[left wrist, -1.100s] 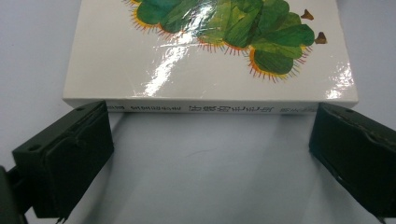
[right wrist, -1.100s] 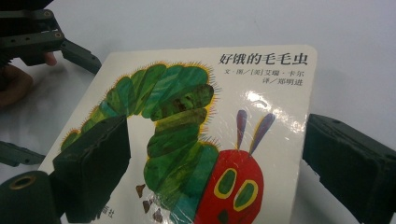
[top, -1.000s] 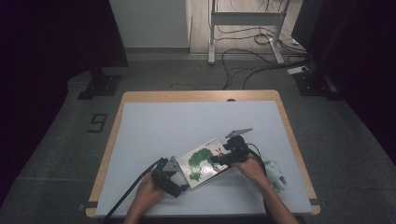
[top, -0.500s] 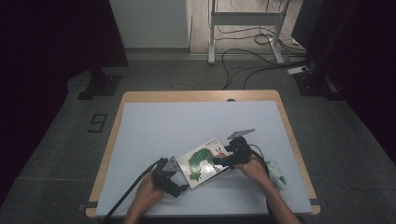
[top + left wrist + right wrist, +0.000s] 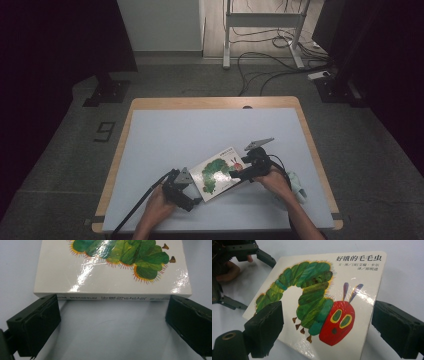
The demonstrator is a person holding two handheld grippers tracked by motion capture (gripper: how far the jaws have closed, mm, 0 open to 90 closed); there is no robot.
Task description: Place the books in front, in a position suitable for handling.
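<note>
Pale surface (image 5: 200, 130) w/ wood rim, biggest thing here. Picture book (image 5: 218, 173) w/ green caterpillar cover lies flat on it, near the front edge, roughly centre, betw. both hands. Left gripper (image 5: 192, 200) sits at the book's near-left corner, fingers (image 5: 37, 325) wide apart, spine edge just ahead of them, not pinched. Right gripper (image 5: 239, 174) over the book's right side, fingers (image 5: 265, 330) apart, straddling the cover; can't tell if they touch it. Small pale object (image 5: 296, 182) by right wrist, too unclear to name.
</note>
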